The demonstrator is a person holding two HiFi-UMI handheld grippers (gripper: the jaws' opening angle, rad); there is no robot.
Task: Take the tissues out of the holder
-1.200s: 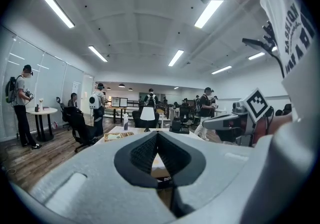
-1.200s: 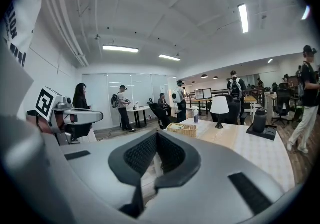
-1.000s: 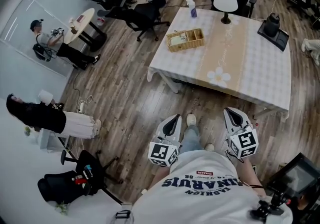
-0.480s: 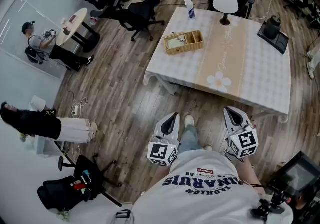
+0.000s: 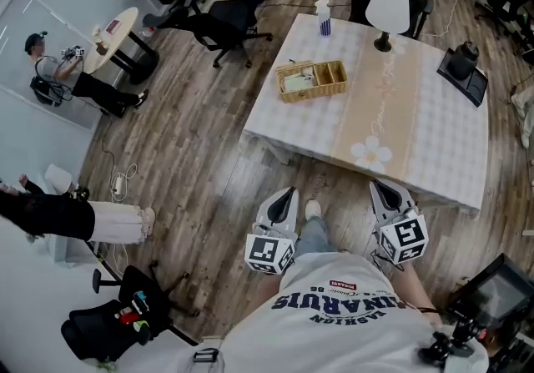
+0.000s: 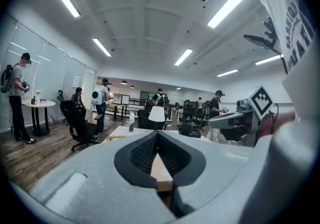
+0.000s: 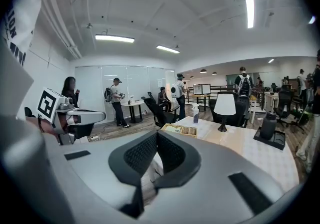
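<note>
Left gripper (image 5: 288,196): jaws shut, pads pressed together at the tips, nothing between. Same in the left gripper view (image 6: 157,135).
Right gripper (image 5: 381,190): jaws shut too, empty; confirmed in the right gripper view (image 7: 156,135).
Both held low by the torso, over the floor, short of the worktop (image 5: 434,146) edge, tips aimed at it.

Holder (image 5: 311,80): one wicker tray, on the worktop well ahead of both jaws, closer to the left jaws' line than the right's, far out of reach of either. Long axis crosswise to the jaws, right end swung a little farther away. Lying flat, open side up. Divided inside, with a larger compartment at the left end and smaller ones at the right.
Tissues (image 5: 297,78): one pale pack seen, lying flat in the left-end compartment, long side along the holder. Untouched.
From the right gripper view: holder (image 7: 183,130) just beyond and right of the jaw tips, tissues (image 7: 173,129) at its near-left end.

Also on the worktop, counted: one spray bottle (image 5: 323,17), upright, past the holder; one table lamp (image 5: 389,8), upright, ahead of the right jaws at the far edge; one dark item on a dark mat (image 5: 464,71), far right, kind not clear.
Grippers: two.
</note>
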